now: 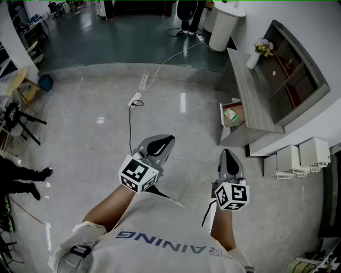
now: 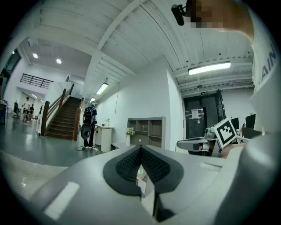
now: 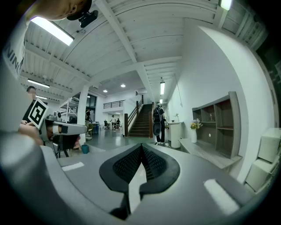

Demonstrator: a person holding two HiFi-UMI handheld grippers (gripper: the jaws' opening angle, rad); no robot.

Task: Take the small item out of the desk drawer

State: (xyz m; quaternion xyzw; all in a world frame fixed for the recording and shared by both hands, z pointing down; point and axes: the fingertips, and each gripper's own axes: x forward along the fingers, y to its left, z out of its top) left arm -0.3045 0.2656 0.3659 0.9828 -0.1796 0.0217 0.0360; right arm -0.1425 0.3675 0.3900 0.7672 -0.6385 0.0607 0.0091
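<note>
— Jaws on the left gripper [image 2: 141,147]: how do they stand?
— Clenched. The tips press together with nothing held (lower down, a narrow slit shows between the dark ribbed pads, no more). The jaws of the right gripper [image 3: 141,146] are the same, closed tight and empty.
— Where are the two relative to the desk [image 1: 250,96]?
— Well apart from it, out over the pale floor [image 1: 96,138]. The right gripper is the nearer to the desk and the left gripper the farther. Each sits at the end of a bare forearm at the person's waist.
— And the drawer?
— The drawer [image 1: 222,116] juts open from the desk's front. The small item [image 1: 230,113], green and white, lies inside it, far from either pair of jaws.
— Anything on the tabletop?
— A white vase [image 1: 254,57] of yellow flowers stands toward the desk's far end. A grey shelf unit [image 1: 293,69] runs along the desk's back edge, against the wall.
— What lies around the desk?
— White boxes [image 1: 298,157] sit just beside its near end, by the wall. A power strip [image 1: 136,98] lies on the floor well out from the desk's front, and its cable trails off past the desk's far end, where a white round stand [image 1: 226,24] is. A person [image 1: 187,16] stands beyond that (only legs show from the head view).
</note>
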